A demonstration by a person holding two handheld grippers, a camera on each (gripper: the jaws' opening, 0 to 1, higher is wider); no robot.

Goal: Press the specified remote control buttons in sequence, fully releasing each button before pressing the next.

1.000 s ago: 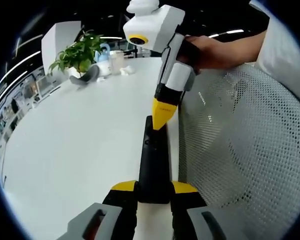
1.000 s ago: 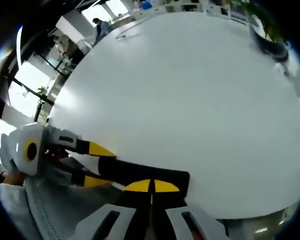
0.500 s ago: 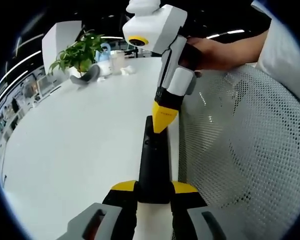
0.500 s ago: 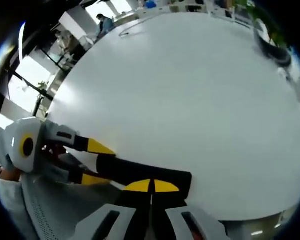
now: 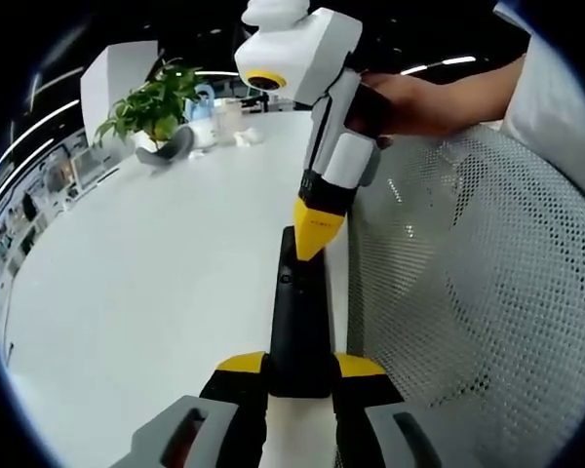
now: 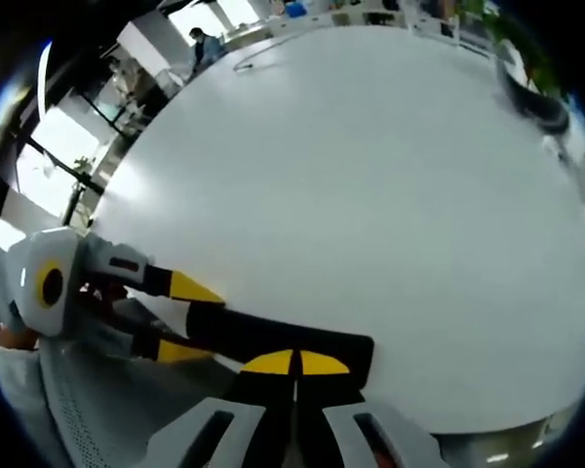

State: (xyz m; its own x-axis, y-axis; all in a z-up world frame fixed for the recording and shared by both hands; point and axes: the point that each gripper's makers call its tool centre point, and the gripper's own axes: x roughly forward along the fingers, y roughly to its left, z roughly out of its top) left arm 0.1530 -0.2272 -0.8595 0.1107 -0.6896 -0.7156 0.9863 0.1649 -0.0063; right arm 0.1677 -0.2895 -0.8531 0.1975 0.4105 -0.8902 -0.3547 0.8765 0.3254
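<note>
A long black remote [image 5: 298,322] is held above the white table [image 5: 156,283], and my left gripper [image 5: 300,367] is shut on its near end, a yellow tip on each side. From above, my right gripper [image 5: 317,237] comes down shut, its yellow tips together on the remote's far end. I cannot tell whether a button is pressed in. In the right gripper view the shut tips [image 6: 294,363] sit over the remote [image 6: 312,343], and the left gripper [image 6: 189,320] clamps its other end from the left.
A white mesh chair back [image 5: 468,292] stands close on the right, beside the table's edge. At the far end of the table are a potted plant [image 5: 151,107], a grey object [image 5: 171,148] and small bottles [image 5: 207,115]. A hand [image 5: 409,97] holds the right gripper.
The right gripper's tip has crept slightly left on the remote's far end. The left gripper and the remote have stayed put.
</note>
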